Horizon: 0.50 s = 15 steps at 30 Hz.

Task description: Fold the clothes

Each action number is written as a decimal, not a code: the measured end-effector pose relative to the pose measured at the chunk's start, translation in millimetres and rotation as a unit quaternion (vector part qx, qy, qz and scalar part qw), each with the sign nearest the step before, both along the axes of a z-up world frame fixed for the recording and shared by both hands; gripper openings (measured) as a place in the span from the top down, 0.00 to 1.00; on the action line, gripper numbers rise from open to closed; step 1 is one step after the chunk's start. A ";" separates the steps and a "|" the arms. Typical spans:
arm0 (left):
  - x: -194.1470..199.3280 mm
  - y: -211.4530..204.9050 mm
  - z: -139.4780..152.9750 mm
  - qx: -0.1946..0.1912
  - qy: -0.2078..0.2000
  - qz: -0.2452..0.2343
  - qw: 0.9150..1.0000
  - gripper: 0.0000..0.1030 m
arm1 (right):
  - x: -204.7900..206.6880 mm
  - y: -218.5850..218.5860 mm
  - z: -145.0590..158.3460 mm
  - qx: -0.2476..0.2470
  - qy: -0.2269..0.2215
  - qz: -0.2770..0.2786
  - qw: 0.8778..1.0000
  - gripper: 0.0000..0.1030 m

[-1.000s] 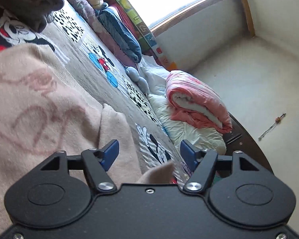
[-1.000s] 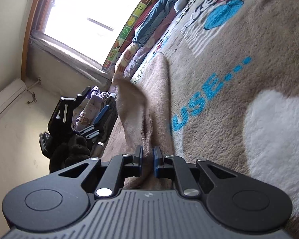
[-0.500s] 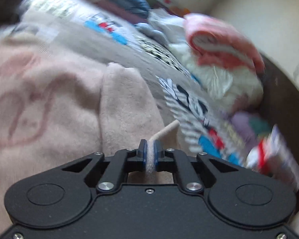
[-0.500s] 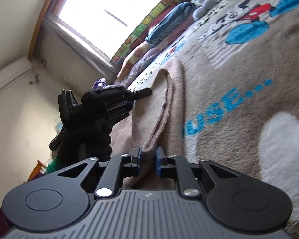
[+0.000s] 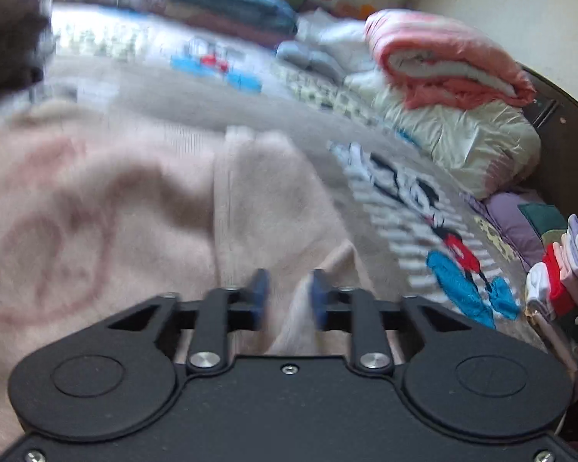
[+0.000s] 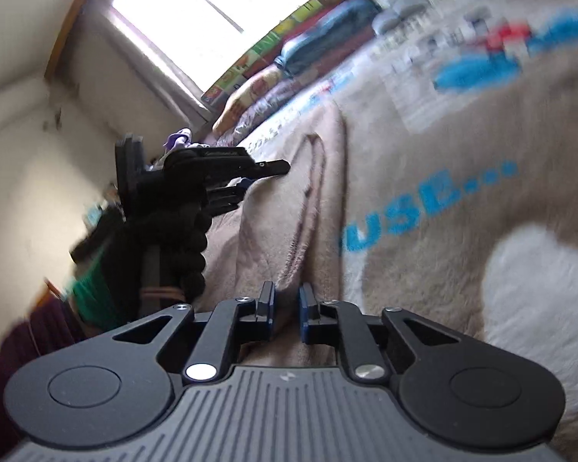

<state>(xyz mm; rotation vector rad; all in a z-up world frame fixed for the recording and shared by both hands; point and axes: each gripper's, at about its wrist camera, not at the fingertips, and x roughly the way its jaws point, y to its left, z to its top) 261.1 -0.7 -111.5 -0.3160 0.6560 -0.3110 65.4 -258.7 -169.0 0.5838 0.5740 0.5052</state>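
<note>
A pale pink fleece garment [image 5: 115, 211] with a faint red print lies on the beige cartoon bedspread [image 5: 219, 88]. My left gripper [image 5: 289, 296] hovers over its folded sleeve edge. Its blue pads are apart and blurred, with a ridge of cloth standing loose between them. In the right wrist view the same garment [image 6: 273, 231] runs away from me along the bed. My right gripper [image 6: 287, 308] has its pads close together on the garment's near edge. The left gripper [image 6: 212, 177], held by a black-gloved hand, sits above the garment's far left side.
A rolled pink quilt [image 5: 443, 61] rests on a cream one [image 5: 462, 138] at the bed's far right. Folded small clothes [image 5: 558, 281] are stacked at the right edge. Blue bedding [image 6: 327, 38] lines the wall under the window [image 6: 212, 11].
My left gripper closed on the sleeve edge half a second ago and has now opened, leaving the cloth on the garment. The right gripper stays on the near edge, its gap slightly wider.
</note>
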 end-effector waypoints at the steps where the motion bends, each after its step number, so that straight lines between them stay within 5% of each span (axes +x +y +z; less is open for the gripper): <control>1: -6.9 2.0 7.2 0.005 -0.022 0.004 1.000 0.69 | -6.0 0.6 6.6 -0.021 -0.016 -0.007 1.000 0.81; 6: -38.1 7.5 31.9 0.015 -0.094 -0.015 0.995 0.69 | -34.2 7.6 31.8 -0.121 -0.121 -0.026 0.985 0.81; 12: -24.3 -29.9 12.3 0.077 -0.070 -0.069 0.992 0.69 | -16.8 50.1 34.6 -0.187 -0.152 0.044 0.970 0.82; 15: 0.7 -41.6 -16.3 0.118 -0.023 -0.061 0.991 0.69 | -1.2 58.2 17.2 -0.183 -0.077 0.067 0.978 0.81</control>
